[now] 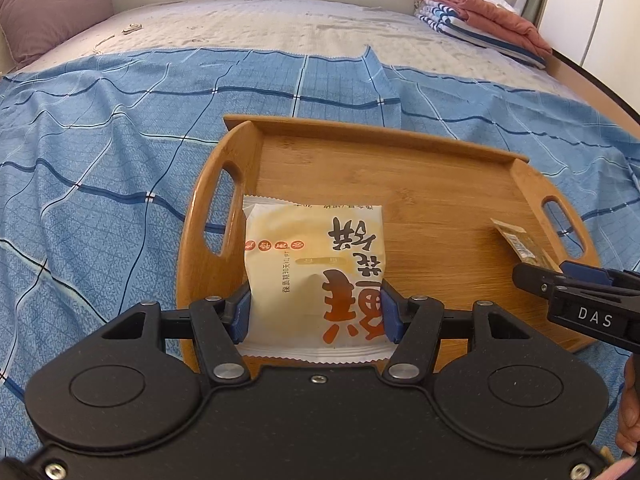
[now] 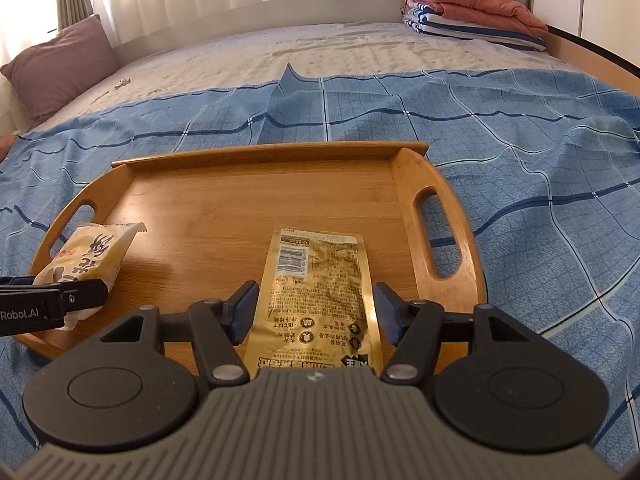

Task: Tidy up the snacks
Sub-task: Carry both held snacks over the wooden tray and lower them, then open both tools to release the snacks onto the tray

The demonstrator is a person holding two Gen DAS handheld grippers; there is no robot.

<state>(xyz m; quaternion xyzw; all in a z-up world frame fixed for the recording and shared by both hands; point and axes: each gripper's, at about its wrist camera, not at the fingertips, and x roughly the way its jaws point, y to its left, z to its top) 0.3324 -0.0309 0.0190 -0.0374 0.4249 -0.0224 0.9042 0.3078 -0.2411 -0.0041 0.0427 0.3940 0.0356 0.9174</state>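
A wooden tray (image 1: 420, 184) with two handles lies on a blue checked cloth; it also shows in the right wrist view (image 2: 224, 200). My left gripper (image 1: 316, 314) is shut on a white pastry packet (image 1: 316, 260) with orange and black characters, over the tray's left end. That packet also shows in the right wrist view (image 2: 86, 254). My right gripper (image 2: 316, 312) holds a gold snack packet (image 2: 316, 292) between its blue pads, over the tray's right part. The gold packet's tip (image 1: 520, 244) and the right gripper (image 1: 560, 280) show in the left wrist view.
The blue cloth (image 2: 520, 160) is wrinkled around the tray on a bed. A brown pillow (image 2: 60, 64) lies at the far left. Folded striped and pink bedding (image 2: 472, 12) is stacked at the far right corner. Curtains hang behind the bed.
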